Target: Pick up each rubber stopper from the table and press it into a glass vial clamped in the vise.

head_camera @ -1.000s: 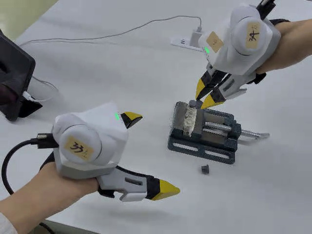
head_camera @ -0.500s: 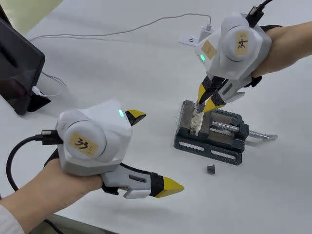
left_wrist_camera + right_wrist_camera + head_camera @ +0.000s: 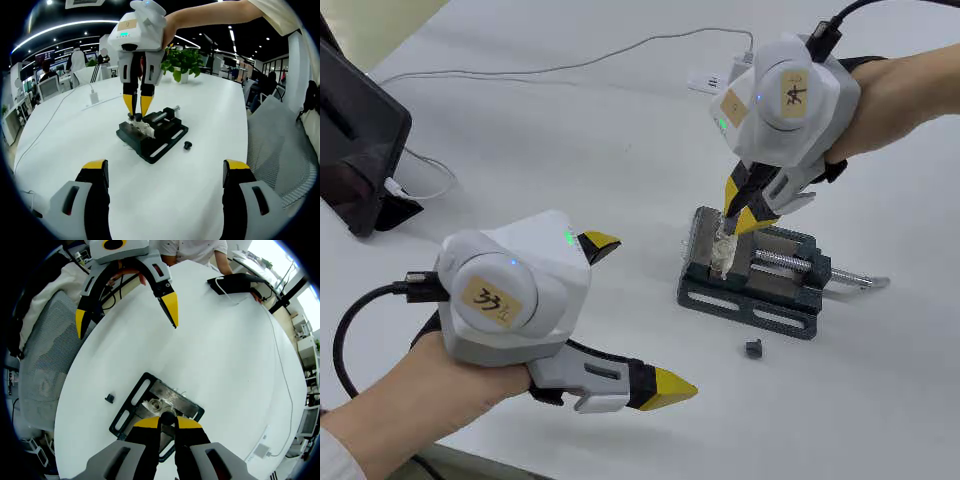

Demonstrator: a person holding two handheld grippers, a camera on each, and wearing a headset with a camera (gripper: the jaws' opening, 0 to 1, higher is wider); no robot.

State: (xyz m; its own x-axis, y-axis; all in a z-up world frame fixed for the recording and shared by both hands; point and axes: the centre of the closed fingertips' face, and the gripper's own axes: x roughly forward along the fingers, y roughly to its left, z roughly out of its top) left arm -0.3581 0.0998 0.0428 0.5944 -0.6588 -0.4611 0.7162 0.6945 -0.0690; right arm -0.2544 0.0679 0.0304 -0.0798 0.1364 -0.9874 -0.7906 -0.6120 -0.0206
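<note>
A dark vise on the white table clamps a glass vial upright. My right gripper points straight down over the vial, shut on a dark rubber stopper at the vial's mouth. Whether the stopper sits inside the mouth I cannot tell. A second stopper lies loose on the table in front of the vise. My left gripper hovers open to the vise's left, holding nothing.
A black tablet on a stand stands at the far left with a white cable running to a power strip behind the vise. The vise handle sticks out to the right. A mesh chair stands beyond the table's edge.
My right gripper has come down and a little left with the stopper, from beside the vial's top onto its mouth. The left gripper has stayed in place, open.
</note>
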